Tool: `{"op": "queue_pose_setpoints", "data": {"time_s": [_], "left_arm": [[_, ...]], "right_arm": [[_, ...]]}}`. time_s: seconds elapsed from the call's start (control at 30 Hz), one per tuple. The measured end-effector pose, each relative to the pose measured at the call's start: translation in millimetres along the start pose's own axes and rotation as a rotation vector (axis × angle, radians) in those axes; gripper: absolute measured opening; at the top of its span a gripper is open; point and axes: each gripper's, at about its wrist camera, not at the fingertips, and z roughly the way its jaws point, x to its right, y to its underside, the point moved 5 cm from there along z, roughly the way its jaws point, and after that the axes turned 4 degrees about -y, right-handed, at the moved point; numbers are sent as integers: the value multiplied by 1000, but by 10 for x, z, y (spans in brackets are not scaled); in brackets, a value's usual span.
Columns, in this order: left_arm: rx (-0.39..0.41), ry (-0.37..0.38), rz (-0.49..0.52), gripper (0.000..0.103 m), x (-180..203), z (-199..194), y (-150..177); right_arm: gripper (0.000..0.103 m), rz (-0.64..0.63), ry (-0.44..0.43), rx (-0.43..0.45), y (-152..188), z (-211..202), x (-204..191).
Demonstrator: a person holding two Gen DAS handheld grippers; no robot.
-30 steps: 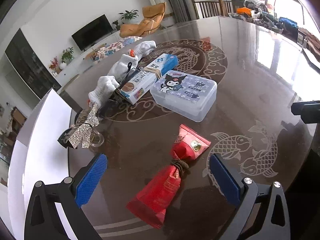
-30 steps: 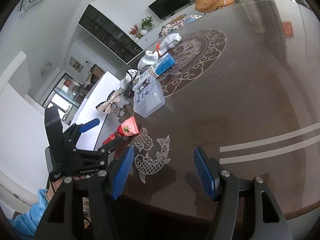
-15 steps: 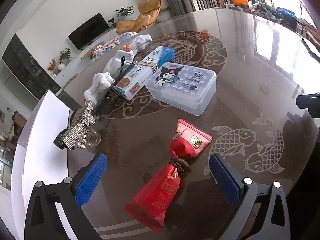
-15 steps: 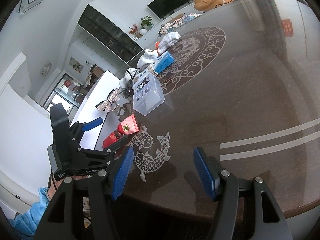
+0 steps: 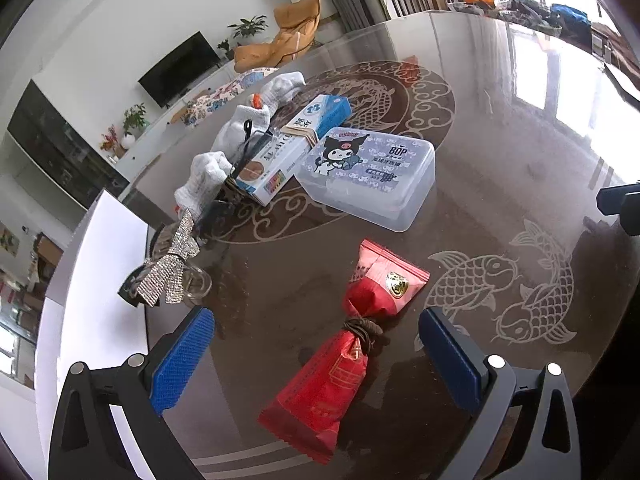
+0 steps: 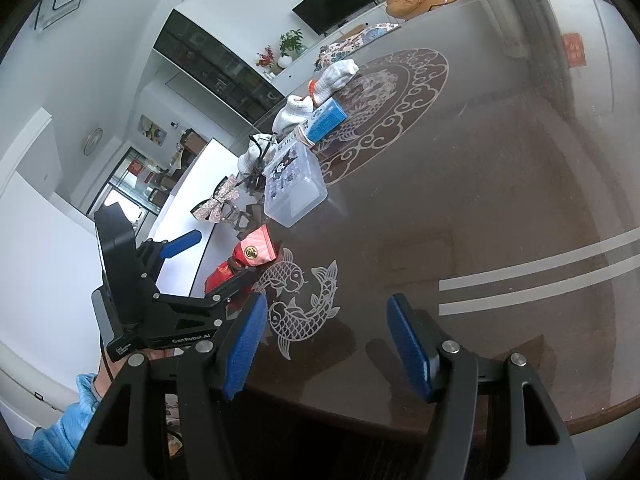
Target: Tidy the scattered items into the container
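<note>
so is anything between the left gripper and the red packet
Nothing visible is. The left gripper is open and the red packet lies on the table between its fingers, with only bare tabletop around it. The lidded clear box sits farther back, apart from the packet.

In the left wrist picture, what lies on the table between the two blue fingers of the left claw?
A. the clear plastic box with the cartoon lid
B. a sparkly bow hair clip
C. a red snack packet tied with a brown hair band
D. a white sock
C: the red snack packet, with a brown hair band around its middle, lies between the open fingers of the left claw; the other things sit farther off.
</note>
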Motion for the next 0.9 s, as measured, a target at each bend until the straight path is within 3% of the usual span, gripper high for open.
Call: {"op": "queue_pose_setpoints", "data": {"time_s": [0.6,0.7,0.73,0.83,0.9], "left_arm": [[11,-64,60,103,18,-45,-31],[-27,-67,51,103,-11,39,-2],[-58,-69,30,103,-49,96,28],[-144,18,-153,103,-308,252,136],[-194,25,-275,103,-538,336,238]], "right_arm": [[64,11,-8,-21,47,52,15],[64,9,-10,-19,50,52,11],[64,8,-9,-19,49,53,5],[64,4,-10,-17,46,47,-11],[64,1,-10,-13,42,34,-24]]}}
